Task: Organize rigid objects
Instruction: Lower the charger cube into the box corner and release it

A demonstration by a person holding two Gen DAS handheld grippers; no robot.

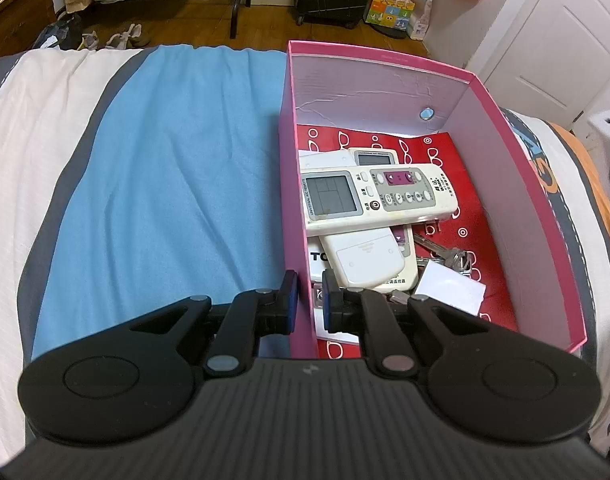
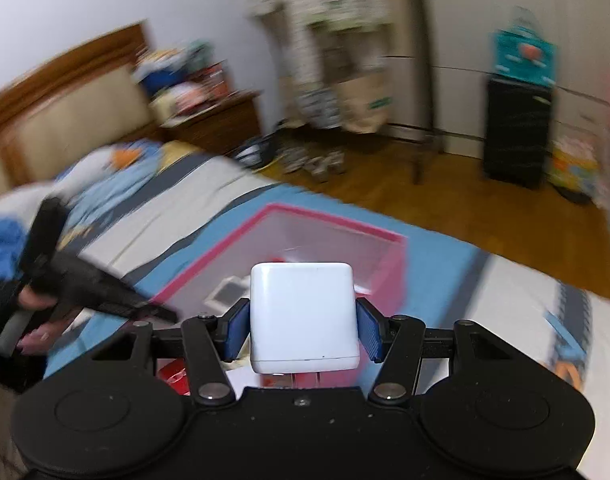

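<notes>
My left gripper (image 1: 306, 298) has its fingers closed on the near left wall of the pink box (image 1: 525, 184), which sits on the bed's blue cloth (image 1: 165, 168). My right gripper (image 2: 303, 330) grips a white charger block (image 2: 303, 316) between its blue pads, above the box's near end. Inside the box, remotes (image 1: 379, 196) lie stacked on a red patterned sheet (image 1: 465, 184), with keys (image 1: 451, 256) to their right

The left wrist picture is bright and sharp, with soft, even room light and faint shadows; the right wrist picture is smeared with blur; both bend at the edges.
</notes>
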